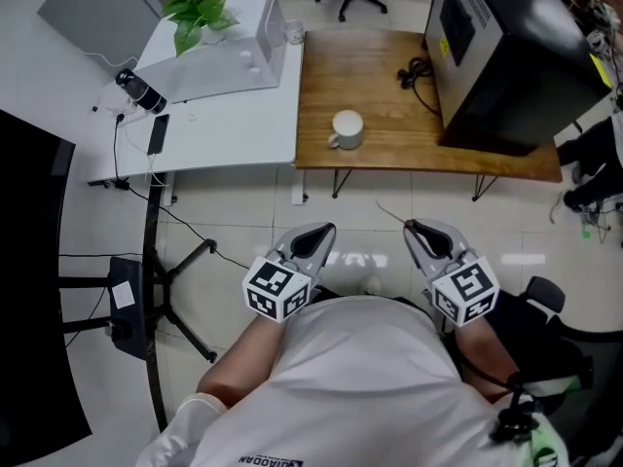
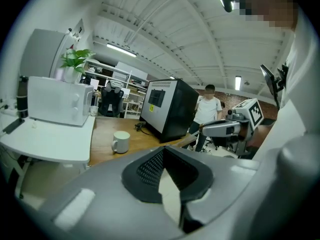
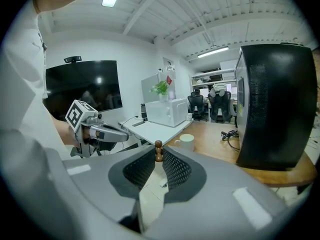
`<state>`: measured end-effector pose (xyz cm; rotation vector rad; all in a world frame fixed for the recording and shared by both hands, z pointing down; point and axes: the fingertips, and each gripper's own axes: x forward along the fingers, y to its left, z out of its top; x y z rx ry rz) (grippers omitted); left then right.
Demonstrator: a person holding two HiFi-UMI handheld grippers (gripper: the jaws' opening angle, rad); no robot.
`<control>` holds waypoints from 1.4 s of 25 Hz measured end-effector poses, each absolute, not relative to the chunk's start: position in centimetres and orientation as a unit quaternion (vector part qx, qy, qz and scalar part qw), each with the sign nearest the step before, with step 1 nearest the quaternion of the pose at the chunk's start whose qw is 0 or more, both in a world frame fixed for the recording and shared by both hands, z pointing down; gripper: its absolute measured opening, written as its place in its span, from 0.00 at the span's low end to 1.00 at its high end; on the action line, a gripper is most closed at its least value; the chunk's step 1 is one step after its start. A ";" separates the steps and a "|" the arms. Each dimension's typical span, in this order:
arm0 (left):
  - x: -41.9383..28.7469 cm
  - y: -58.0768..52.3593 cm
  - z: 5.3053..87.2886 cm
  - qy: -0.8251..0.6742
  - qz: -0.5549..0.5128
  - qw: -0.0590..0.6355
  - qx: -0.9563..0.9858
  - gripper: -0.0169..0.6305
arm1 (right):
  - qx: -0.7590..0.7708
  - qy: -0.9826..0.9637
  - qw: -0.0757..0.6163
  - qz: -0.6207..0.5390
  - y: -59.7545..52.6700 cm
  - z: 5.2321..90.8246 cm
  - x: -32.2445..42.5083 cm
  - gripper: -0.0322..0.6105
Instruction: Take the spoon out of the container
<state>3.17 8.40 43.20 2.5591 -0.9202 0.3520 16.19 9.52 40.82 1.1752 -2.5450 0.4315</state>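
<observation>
Spoon (image 3: 158, 151) is out of the cup (image 1: 347, 129): I have it pinched in the right hand-held gripper (image 3: 158, 156), jaws closed on it, with only its brown, knobbed wooden end poking past the tips. From the head view I see a thin stem running out from those tips toward the bench (image 1: 389, 95). The cup stands upright on the wooden bench, handle to its left, well apart from the spoon, and its inside looks white and bare. The left hand-held gripper (image 2: 162, 151) has its jaw tips together with nothing between them. Both grippers hang side by side over the tiled floor, close to my operator's body, short of the bench edge. A big black box (image 1: 506, 56) fills the bench's right end, a cable beside it. Left of it sits a white bench (image 1: 224, 125) with a microwave (image 1: 234, 56) and a plant (image 1: 200, 8).
</observation>
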 end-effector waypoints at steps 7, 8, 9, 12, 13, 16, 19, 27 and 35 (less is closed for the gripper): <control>1.7 8.6 42.5 -0.293 0.143 0.187 0.927 0.03 | 0.431 -0.876 0.146 0.159 9.6 40.3 13.9 0.13; 1.3 8.4 42.5 -0.290 0.142 0.187 0.928 0.03 | 0.434 -0.875 0.146 0.157 9.6 40.2 13.5 0.13; 1.0 8.2 42.5 -0.287 0.141 0.187 0.929 0.03 | 0.437 -0.873 0.146 0.157 9.5 40.1 13.2 0.13; 0.3 7.9 42.6 -0.277 0.142 0.186 0.932 0.03 | 0.446 -0.868 0.148 0.164 9.7 40.3 12.3 0.13; 0.1 7.9 42.6 -0.275 0.142 0.185 0.933 0.03 | 0.447 -0.866 0.149 0.166 9.9 40.4 12.1 0.13; -0.4 7.5 42.5 -0.270 0.141 0.183 0.935 0.03 | 0.449 -0.863 0.157 0.171 10.0 40.7 11.5 0.13; -0.8 7.4 42.8 -0.265 0.143 0.184 0.936 0.03 | 0.451 -0.861 0.160 0.172 9.9 40.8 11.1 0.13; -1.2 7.4 43.0 -0.261 0.143 0.185 0.937 0.03 | 0.449 -0.861 0.168 0.169 9.7 40.9 10.4 0.13; -1.6 7.4 43.0 -0.264 0.144 0.182 0.936 0.03 | 0.443 -0.863 0.174 0.169 10.0 41.1 9.9 0.13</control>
